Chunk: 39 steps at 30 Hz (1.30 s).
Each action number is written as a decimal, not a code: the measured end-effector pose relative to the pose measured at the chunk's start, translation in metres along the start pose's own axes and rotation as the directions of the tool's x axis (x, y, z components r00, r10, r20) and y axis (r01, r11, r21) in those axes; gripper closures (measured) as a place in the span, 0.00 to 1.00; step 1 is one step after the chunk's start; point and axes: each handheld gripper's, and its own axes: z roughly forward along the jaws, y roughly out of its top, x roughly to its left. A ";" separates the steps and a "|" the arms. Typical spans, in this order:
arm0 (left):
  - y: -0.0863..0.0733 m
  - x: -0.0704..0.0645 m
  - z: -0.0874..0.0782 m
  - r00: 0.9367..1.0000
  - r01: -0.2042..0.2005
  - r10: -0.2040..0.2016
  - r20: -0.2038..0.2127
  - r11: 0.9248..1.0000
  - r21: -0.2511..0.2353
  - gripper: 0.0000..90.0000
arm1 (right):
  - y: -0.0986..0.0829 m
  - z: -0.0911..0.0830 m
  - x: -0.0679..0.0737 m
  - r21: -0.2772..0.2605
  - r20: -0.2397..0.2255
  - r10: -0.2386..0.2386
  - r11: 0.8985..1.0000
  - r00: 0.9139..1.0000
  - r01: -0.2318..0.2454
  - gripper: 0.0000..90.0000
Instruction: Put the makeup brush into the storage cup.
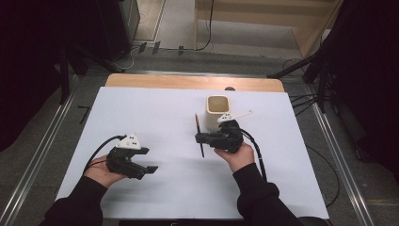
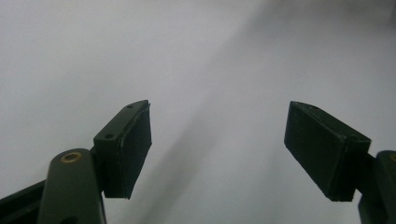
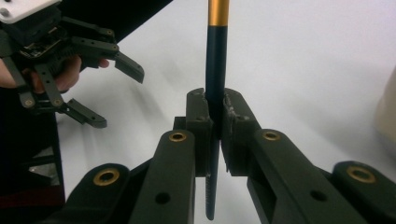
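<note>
The right gripper [image 3: 215, 122] is clamped on a slim dark pencil with a gold band [image 3: 216, 60] at mid-frame — apparently bound for the cream square cup [image 1: 218, 104] just above — while the left gripper [image 2: 219, 149], lower left, waits with jaws apart.

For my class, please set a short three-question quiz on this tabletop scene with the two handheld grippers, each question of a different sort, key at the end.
1. True or false: the left gripper holds the thin dark pencil with a gold band.
2. What stands just beyond the right gripper on the white table?
A. a cream square cup
B. a red bowl
C. a glass bottle
3. Fill in: the right gripper's jaws are ____ on the pencil.

Key: 1 false; 2 A; 3 shut.
</note>
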 end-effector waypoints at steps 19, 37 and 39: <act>-0.002 0.003 0.000 1.000 0.012 -0.012 -0.012 1.000 0.013 0.26 | 0.027 -0.017 -0.006 -0.041 0.043 -0.018 0.999 0.999 0.020 0.93; -0.002 0.004 -0.001 1.000 0.018 -0.018 -0.013 1.000 0.008 0.26 | 0.054 -0.025 -0.012 -0.073 0.097 -0.042 0.996 0.994 0.049 0.93; -0.001 0.004 0.000 1.000 0.014 -0.013 -0.012 1.000 0.011 0.26 | 0.057 -0.026 -0.013 -0.078 0.103 -0.043 0.996 0.994 0.051 0.93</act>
